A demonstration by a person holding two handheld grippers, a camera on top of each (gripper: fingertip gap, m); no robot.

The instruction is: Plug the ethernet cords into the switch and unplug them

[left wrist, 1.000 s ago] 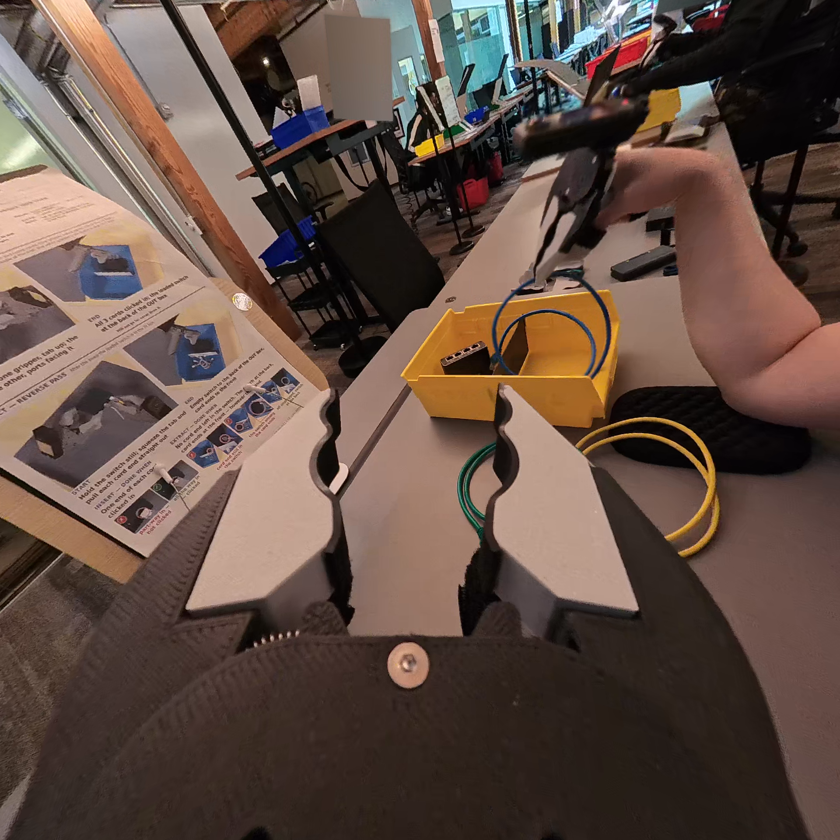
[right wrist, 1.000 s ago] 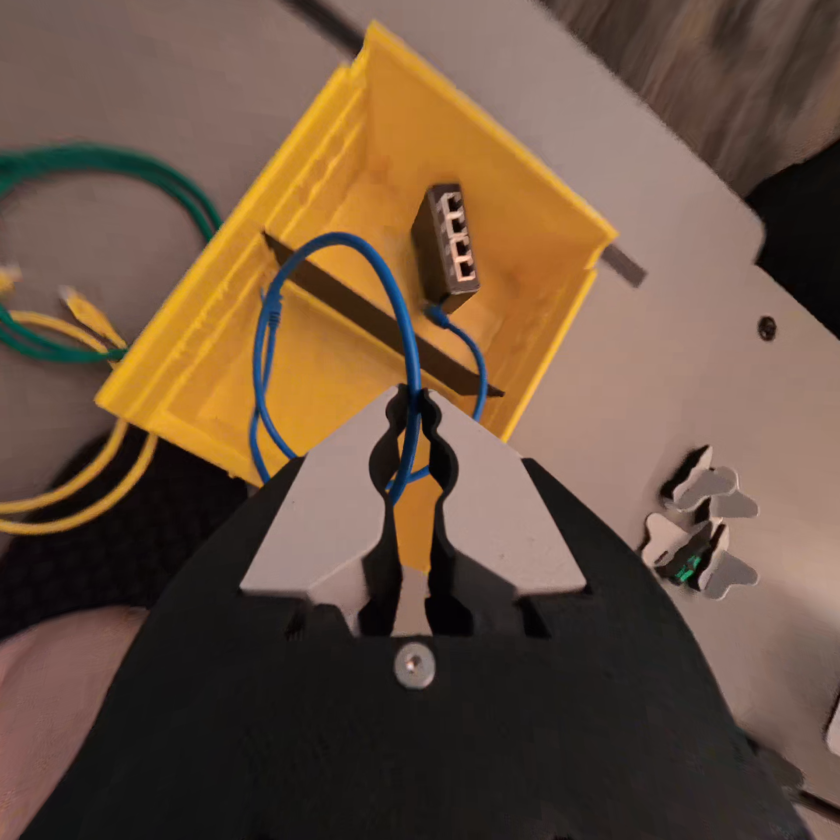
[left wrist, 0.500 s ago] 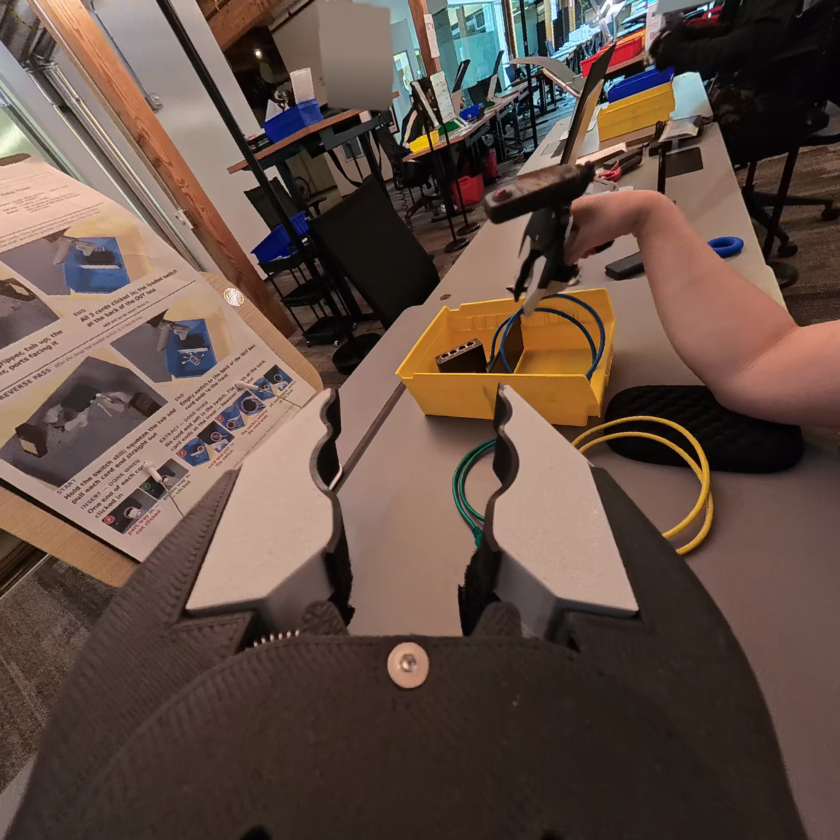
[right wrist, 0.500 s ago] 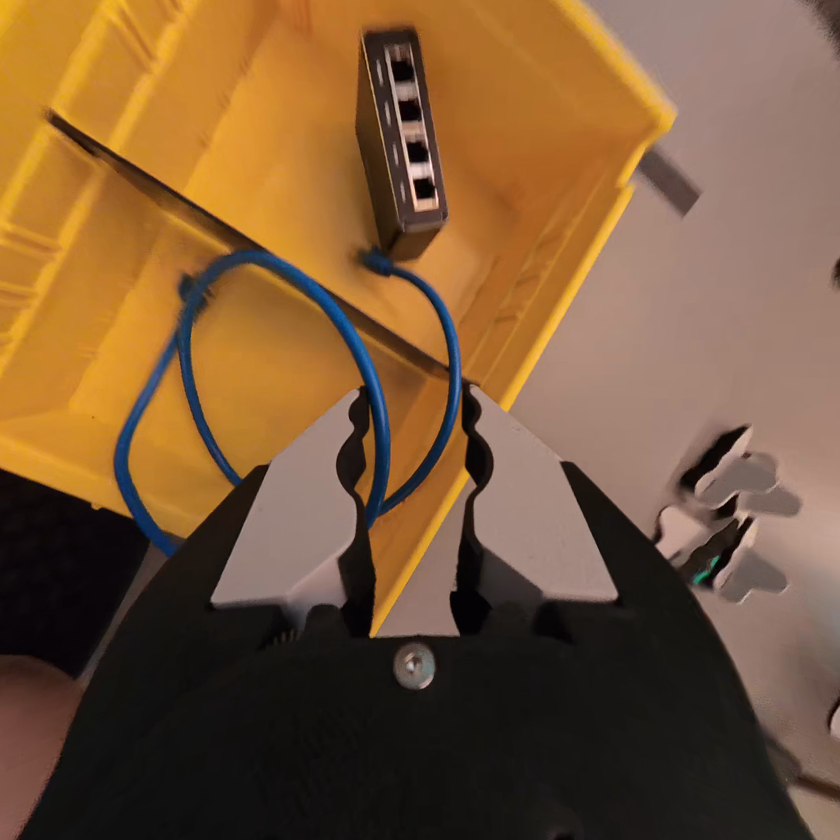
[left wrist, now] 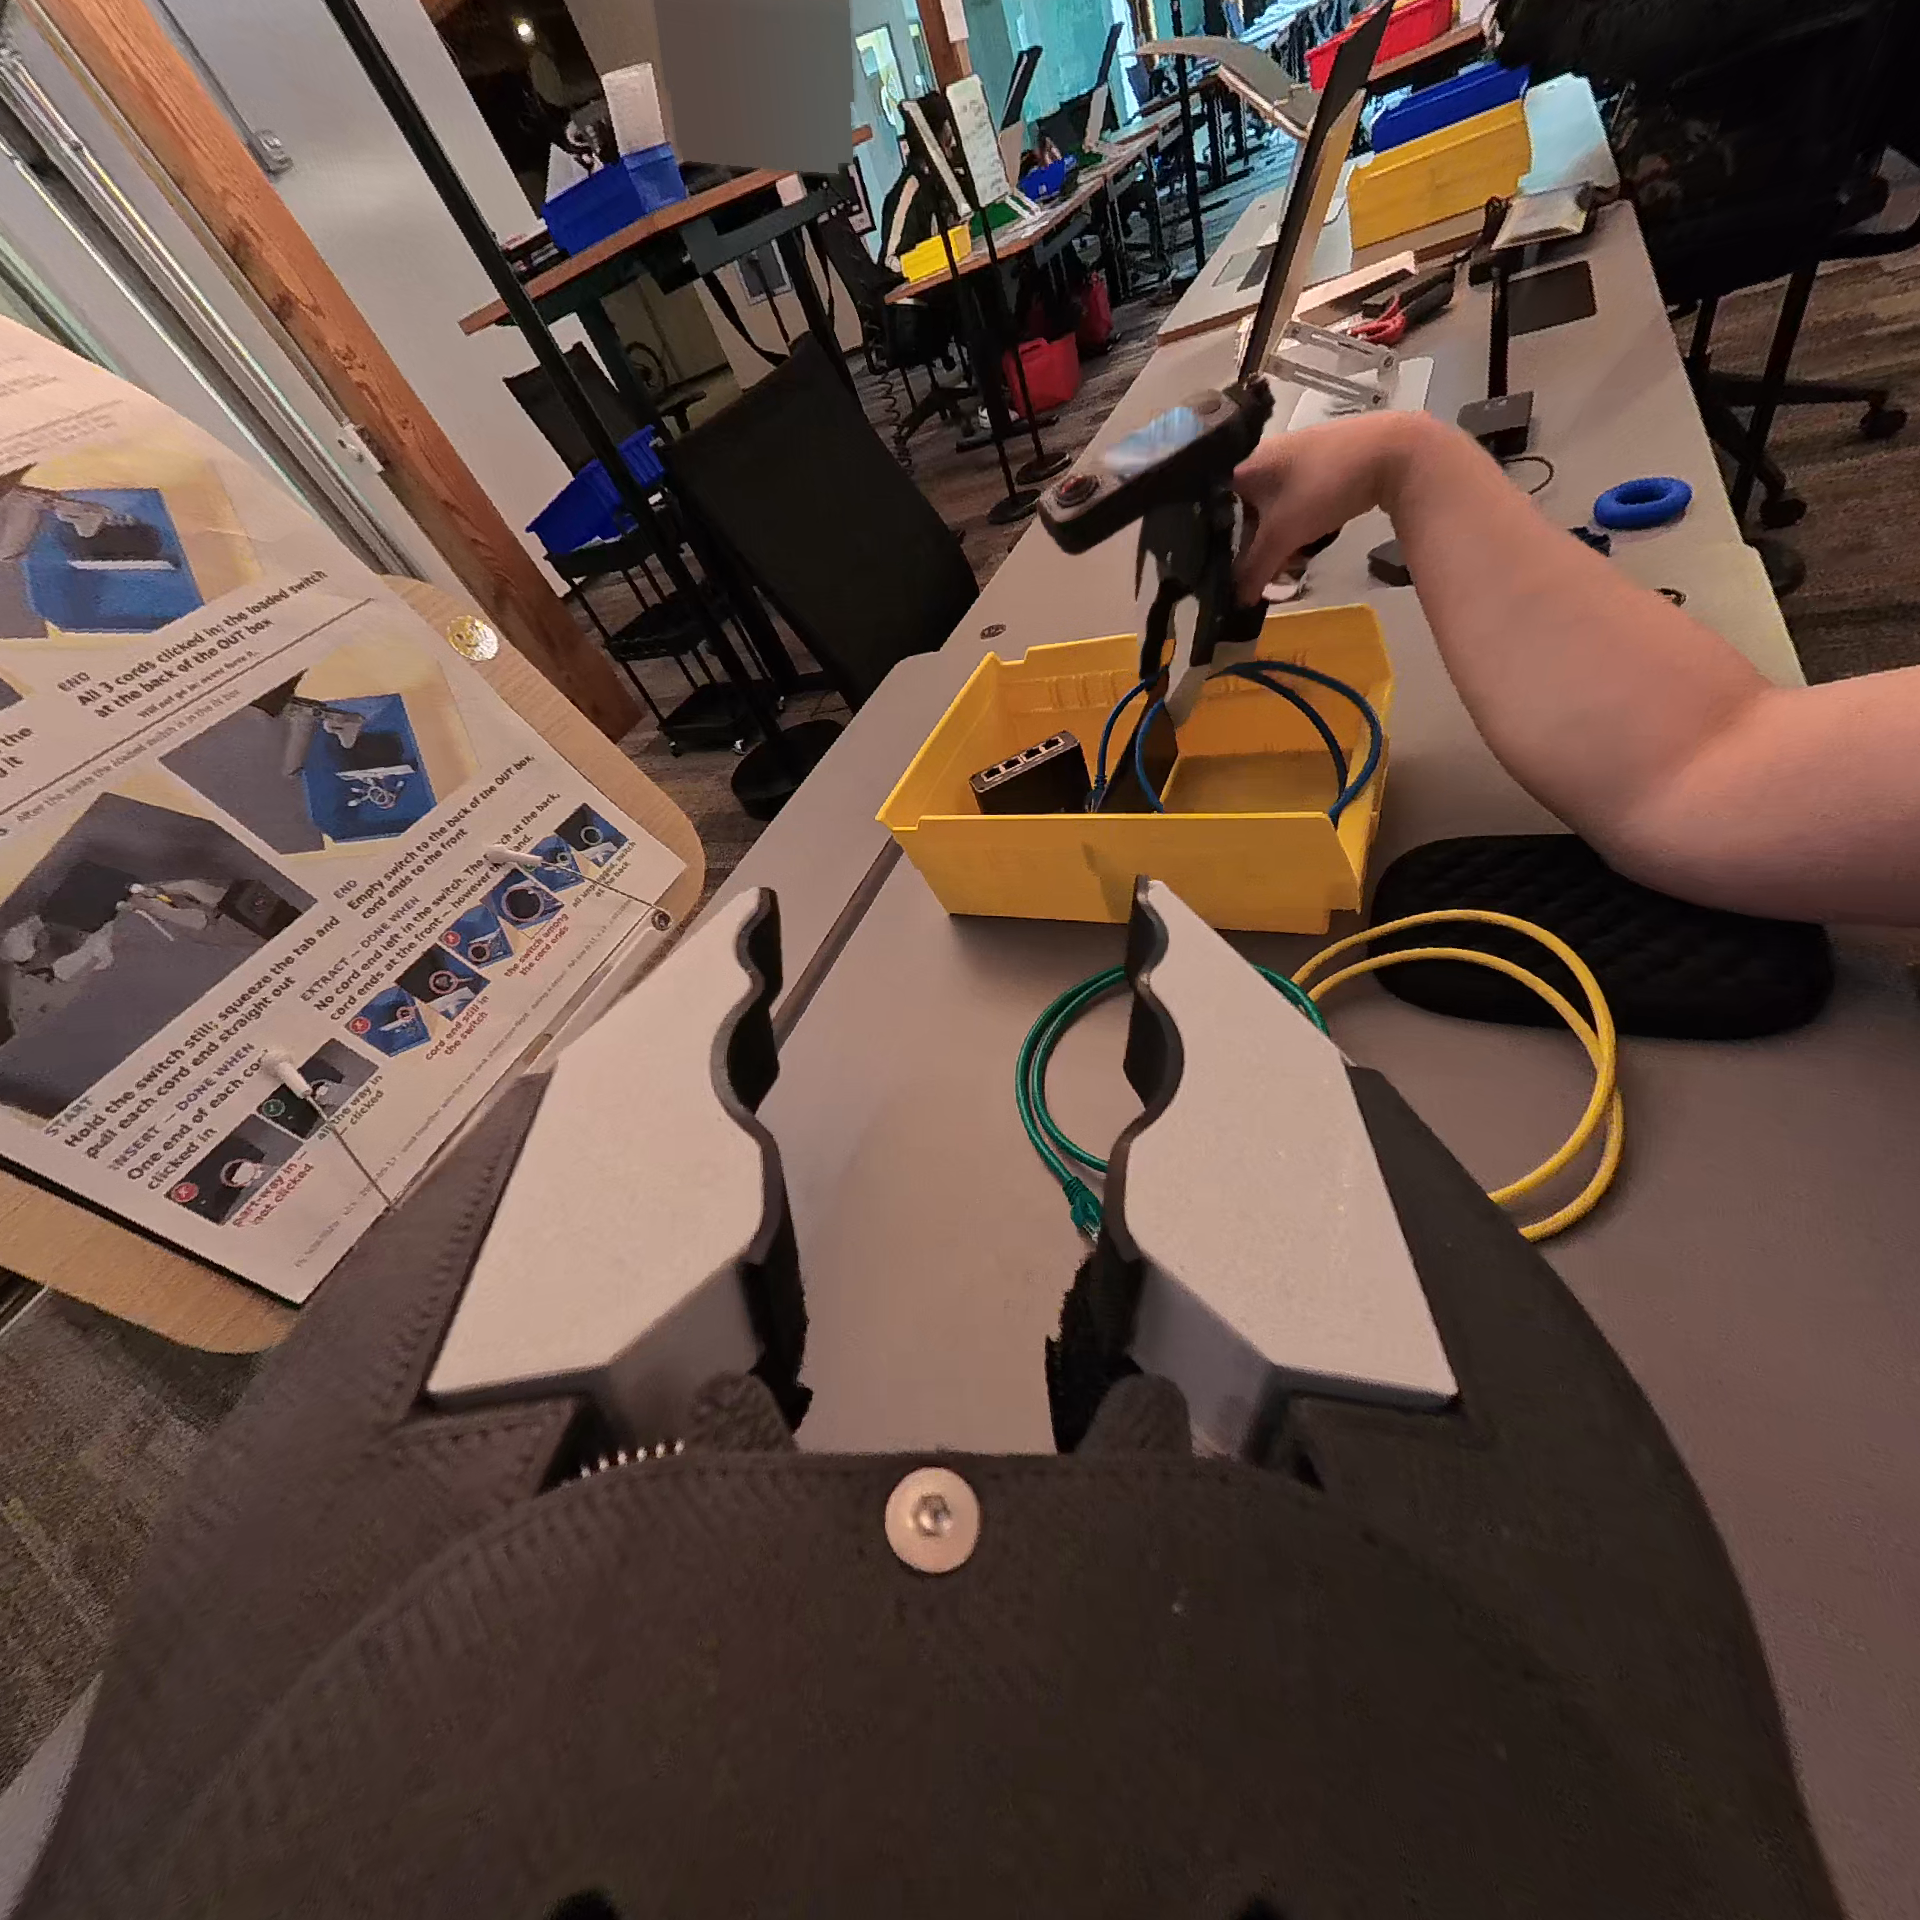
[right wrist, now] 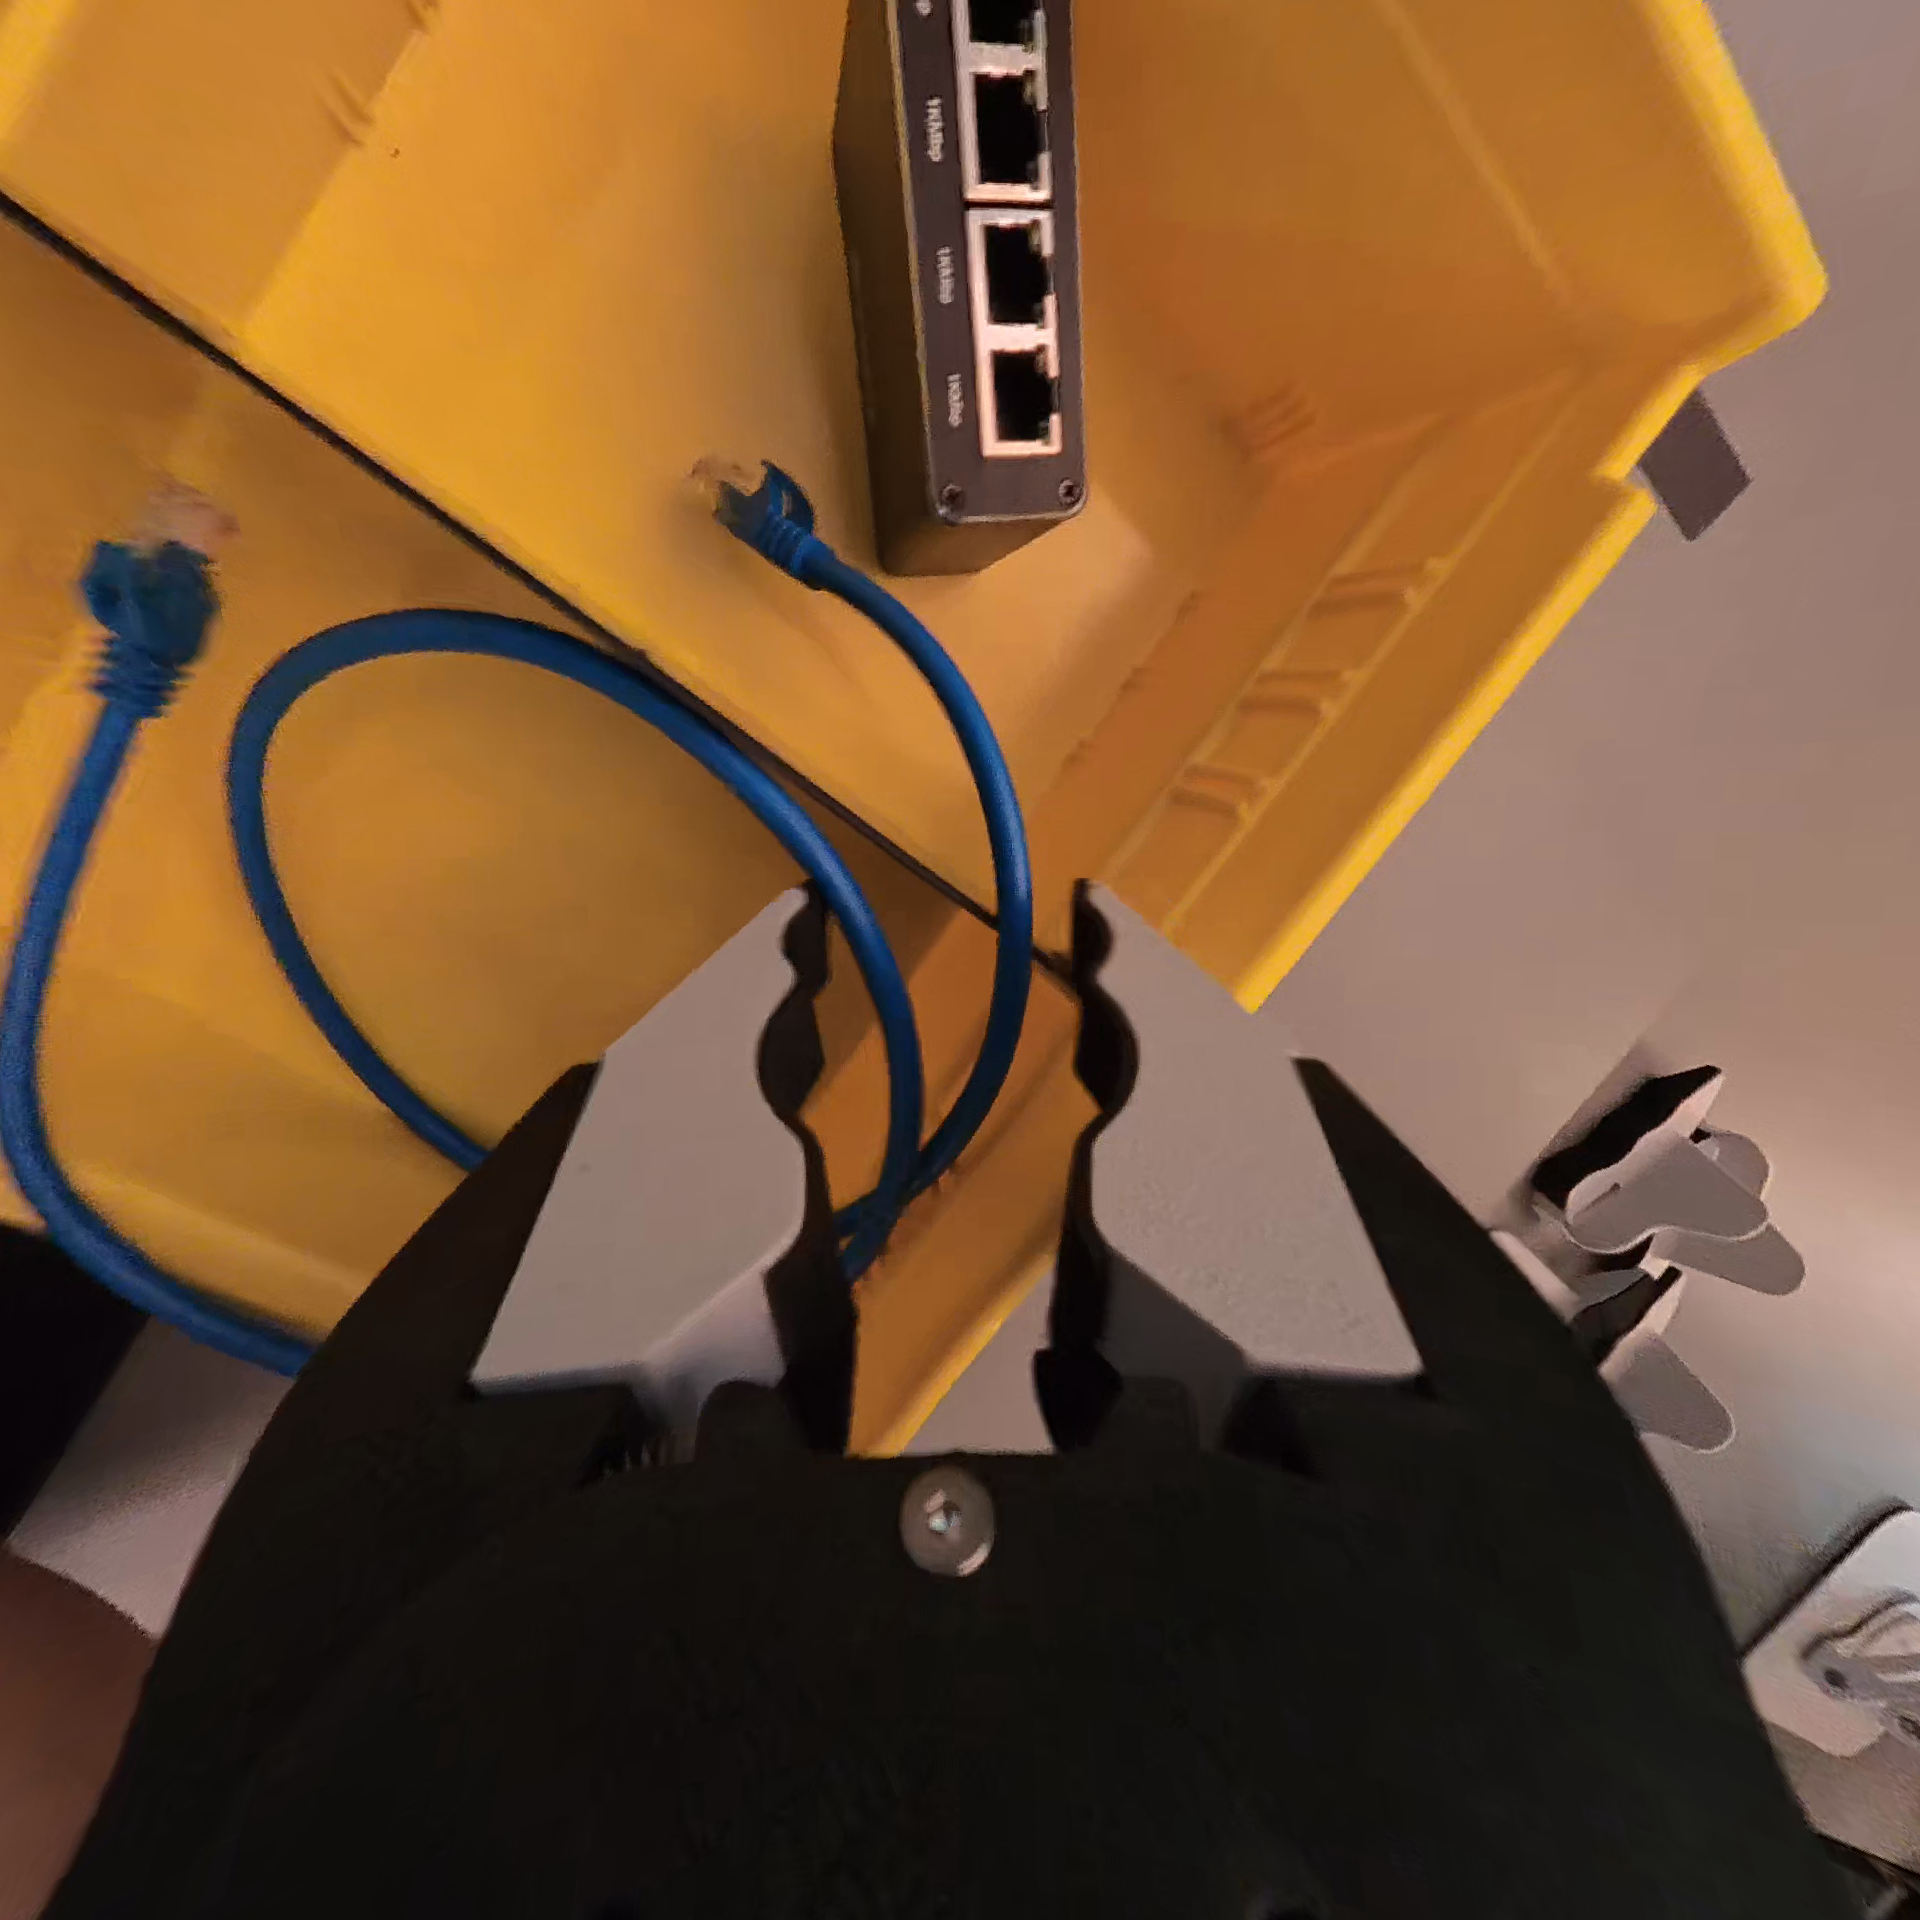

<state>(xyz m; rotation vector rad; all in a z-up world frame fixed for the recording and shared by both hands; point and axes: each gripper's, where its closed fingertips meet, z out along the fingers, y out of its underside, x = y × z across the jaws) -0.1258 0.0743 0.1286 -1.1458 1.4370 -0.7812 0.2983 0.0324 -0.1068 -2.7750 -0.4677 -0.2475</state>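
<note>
Your right gripper (right wrist: 943, 914) hangs over the yellow bin (right wrist: 1455, 665), jaws apart and holding nothing, the blue ethernet cord (right wrist: 623, 675) looped loosely between them. The black switch (right wrist: 966, 312) lies in the bin's far compartment, its visible ports empty. Your left gripper (left wrist: 951, 914) waits wide open above the grey table (left wrist: 935, 1143), near the green cord (left wrist: 1039, 1060) and yellow cord (left wrist: 1590, 1049).

bright, sharp wide-angle left view; right view dim, warm, motion-blurred.
</note>
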